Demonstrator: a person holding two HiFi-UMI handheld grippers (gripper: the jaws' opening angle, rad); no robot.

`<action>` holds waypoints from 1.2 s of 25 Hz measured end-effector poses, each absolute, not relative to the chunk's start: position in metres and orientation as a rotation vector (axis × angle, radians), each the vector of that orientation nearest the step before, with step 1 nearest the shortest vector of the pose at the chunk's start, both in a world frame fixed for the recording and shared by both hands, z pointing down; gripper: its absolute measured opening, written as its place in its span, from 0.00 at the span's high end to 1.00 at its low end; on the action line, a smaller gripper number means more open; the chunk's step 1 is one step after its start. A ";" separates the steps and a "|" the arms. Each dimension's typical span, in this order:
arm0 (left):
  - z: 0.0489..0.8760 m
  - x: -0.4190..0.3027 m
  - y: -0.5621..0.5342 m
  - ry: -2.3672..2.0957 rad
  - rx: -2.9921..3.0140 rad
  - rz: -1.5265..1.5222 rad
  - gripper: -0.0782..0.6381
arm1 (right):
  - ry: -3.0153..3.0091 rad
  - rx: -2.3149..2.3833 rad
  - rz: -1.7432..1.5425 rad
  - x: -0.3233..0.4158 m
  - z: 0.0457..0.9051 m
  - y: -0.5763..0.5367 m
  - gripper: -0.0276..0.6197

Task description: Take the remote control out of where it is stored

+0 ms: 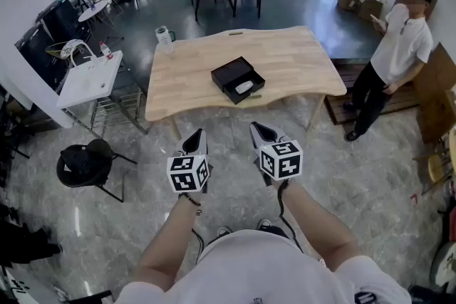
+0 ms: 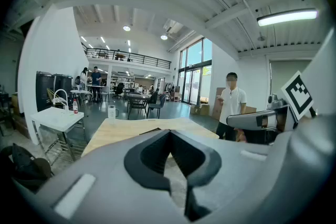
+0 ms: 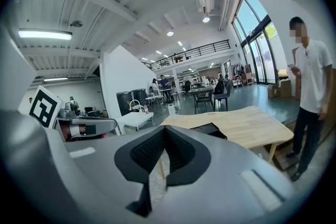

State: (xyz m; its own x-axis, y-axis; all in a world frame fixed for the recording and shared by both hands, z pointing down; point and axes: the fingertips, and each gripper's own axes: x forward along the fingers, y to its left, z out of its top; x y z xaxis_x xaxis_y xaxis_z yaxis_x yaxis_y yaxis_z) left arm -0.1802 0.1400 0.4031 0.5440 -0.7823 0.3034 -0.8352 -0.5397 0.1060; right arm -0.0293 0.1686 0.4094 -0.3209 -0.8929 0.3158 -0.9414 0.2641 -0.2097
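A black box (image 1: 236, 79) lies near the middle of the wooden table (image 1: 299, 53), its drawer slid out toward me. The white remote control (image 1: 244, 87) rests in the open drawer. Both grippers hang over the floor, short of the table's near edge and well apart from the box. My left gripper (image 1: 196, 133) points at the table with its jaws shut and nothing between them. My right gripper (image 1: 258, 127) sits beside it, also shut and empty. From the right gripper view, the box (image 3: 212, 128) shows just past the closed jaws.
A person (image 1: 399, 46) stands at the table's right end beside a low wooden pallet (image 1: 356, 100). A clear cup (image 1: 164, 38) stands on the table's far left corner. A white side table (image 1: 89, 78) and a black stool (image 1: 84, 164) are at the left.
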 end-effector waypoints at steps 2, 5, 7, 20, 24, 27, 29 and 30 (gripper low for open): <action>0.404 -0.179 0.140 -1.354 2.545 0.324 0.89 | -2.388 1.744 0.545 -0.028 0.410 0.169 0.92; 0.405 -0.176 0.140 -1.353 2.545 0.328 0.89 | -2.392 1.741 0.544 -0.027 0.410 0.169 0.92; 0.406 -0.176 0.141 -1.355 2.542 0.332 0.89 | -2.391 1.739 0.544 -0.027 0.410 0.169 0.92; 0.408 -0.175 0.145 -1.382 2.523 0.344 0.89 | -2.395 1.745 0.548 -0.020 0.411 0.170 0.92; 0.411 -0.174 0.145 -1.388 2.518 0.342 0.89 | -2.396 1.737 0.554 -0.019 0.415 0.170 0.92; 0.411 -0.171 0.146 -1.390 2.512 0.345 0.89 | -2.392 1.733 0.563 -0.016 0.416 0.171 0.91; 0.411 -0.168 0.148 -1.393 2.508 0.345 0.89 | -2.392 1.732 0.567 -0.013 0.416 0.172 0.91; 0.411 -0.167 0.148 -1.395 2.507 0.344 0.89 | -2.392 1.732 0.568 -0.011 0.416 0.172 0.91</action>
